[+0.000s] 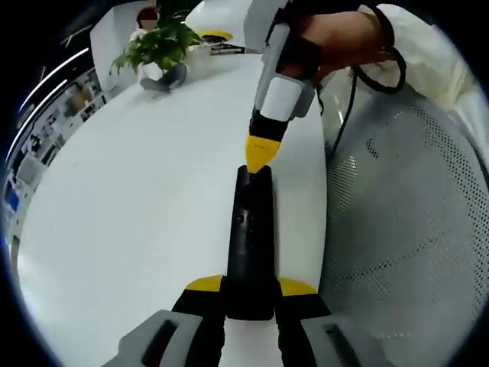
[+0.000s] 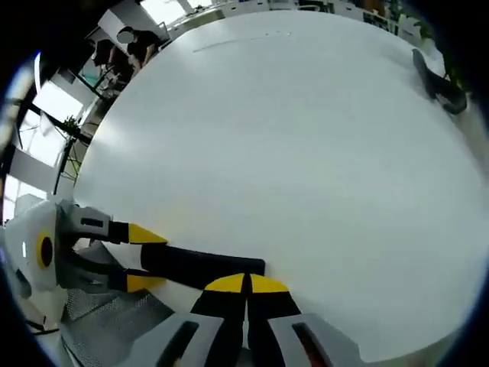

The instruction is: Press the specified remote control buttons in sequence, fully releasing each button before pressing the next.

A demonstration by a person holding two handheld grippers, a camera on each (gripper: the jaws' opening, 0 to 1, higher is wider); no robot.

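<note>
Pinching the remote [image 1: 250, 252] in your left tongs [image 1: 250, 294], your closed right tongs [image 1: 260, 157] press its far end; lift clear next.

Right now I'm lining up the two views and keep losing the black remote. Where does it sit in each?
Left gripper view: the remote runs up the centre, its near end clamped between the left gripper jaws, the right gripper tip at its far end.
Right gripper view: it lies low and left of centre, held at its left end.
Shared landmark: the white table.
</note>
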